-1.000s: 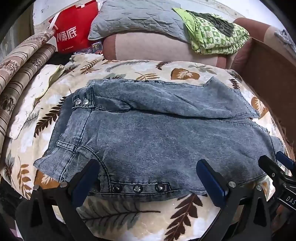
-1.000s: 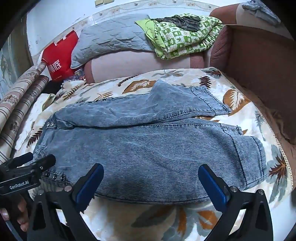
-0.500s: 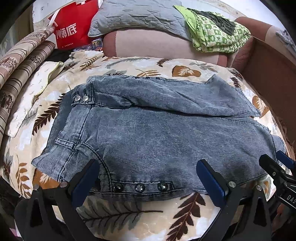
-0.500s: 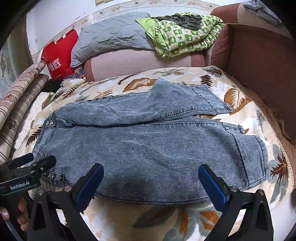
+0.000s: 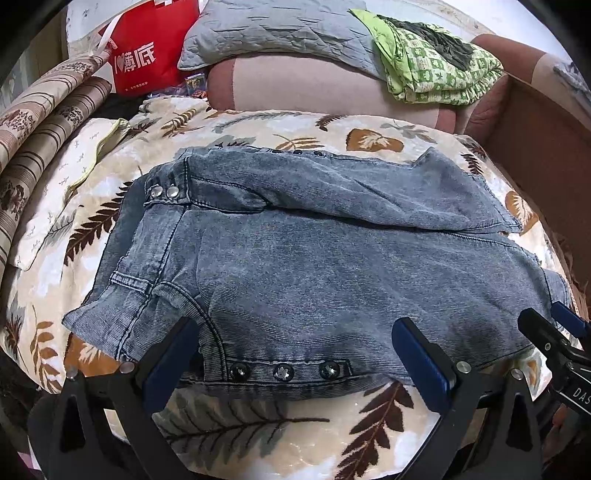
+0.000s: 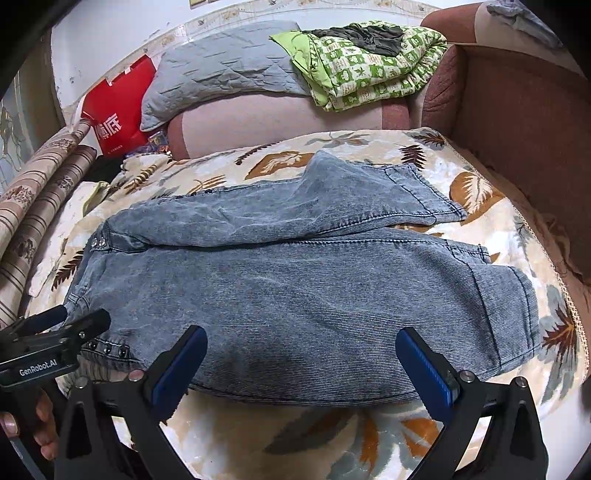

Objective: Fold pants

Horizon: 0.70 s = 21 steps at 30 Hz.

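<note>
Blue denim pants (image 5: 314, 266) lie flat on a leaf-print blanket (image 5: 258, 424), waist to the left, legs to the right; they also show in the right wrist view (image 6: 295, 288). The far leg lies folded over the top, its hem at the right (image 6: 424, 199). My left gripper (image 5: 295, 354) is open, its blue pads either side of the studded near edge by the waist. My right gripper (image 6: 301, 365) is open over the near edge of the leg. Neither holds cloth.
A red bag (image 5: 144, 55), a grey pillow (image 5: 273, 26) and a green checked blanket (image 5: 436, 66) lie along the sofa back. A brown sofa arm (image 6: 517, 122) rises at the right. Striped cushions (image 5: 37, 140) are at the left.
Both grippers have drawn back and up a little from the pants; the pants themselves have not moved.
</note>
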Available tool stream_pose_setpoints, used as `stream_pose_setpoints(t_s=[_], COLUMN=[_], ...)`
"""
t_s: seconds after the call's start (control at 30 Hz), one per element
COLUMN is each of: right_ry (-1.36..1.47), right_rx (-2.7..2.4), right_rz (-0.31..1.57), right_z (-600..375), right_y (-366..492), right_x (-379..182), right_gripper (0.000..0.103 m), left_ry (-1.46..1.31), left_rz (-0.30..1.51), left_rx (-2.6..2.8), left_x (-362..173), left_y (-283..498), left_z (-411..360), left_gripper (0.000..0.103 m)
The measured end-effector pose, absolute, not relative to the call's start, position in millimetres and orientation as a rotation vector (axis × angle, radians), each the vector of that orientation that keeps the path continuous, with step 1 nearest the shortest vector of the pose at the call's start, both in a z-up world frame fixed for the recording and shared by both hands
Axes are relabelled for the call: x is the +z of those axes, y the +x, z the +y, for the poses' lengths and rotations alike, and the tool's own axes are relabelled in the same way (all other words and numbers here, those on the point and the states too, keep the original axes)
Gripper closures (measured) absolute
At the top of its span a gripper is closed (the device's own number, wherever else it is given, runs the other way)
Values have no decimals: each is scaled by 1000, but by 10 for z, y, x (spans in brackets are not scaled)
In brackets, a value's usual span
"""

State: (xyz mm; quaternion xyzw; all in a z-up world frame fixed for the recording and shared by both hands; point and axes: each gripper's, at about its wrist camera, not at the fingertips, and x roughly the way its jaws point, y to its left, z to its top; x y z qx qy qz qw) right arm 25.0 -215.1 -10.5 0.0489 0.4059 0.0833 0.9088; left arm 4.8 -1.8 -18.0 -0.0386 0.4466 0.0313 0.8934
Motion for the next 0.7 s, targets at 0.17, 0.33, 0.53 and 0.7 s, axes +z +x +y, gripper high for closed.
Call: stream_pose_setpoints(t_s=[0.17,0.33,0.53,0.7], right_ry=[100,100,105,105], right_rx=[171,169,168,169], right_rz=[837,837,837,838], right_z=[-2152,-2150,-2156,-2154], right_y=[258,260,255,250], right_x=[-93,-83,-82,-78], right_gripper=[0,0,0,0], left_ry=[-83,-84,-90,-92], left_rz=[927,926,927,928], left_rx=[64,63,64,66], left_x=[-181,-179,-181,-176], left_y=[50,49,29,30], left_z=[-11,-4,13,20], left_gripper=[0,0,0,0])
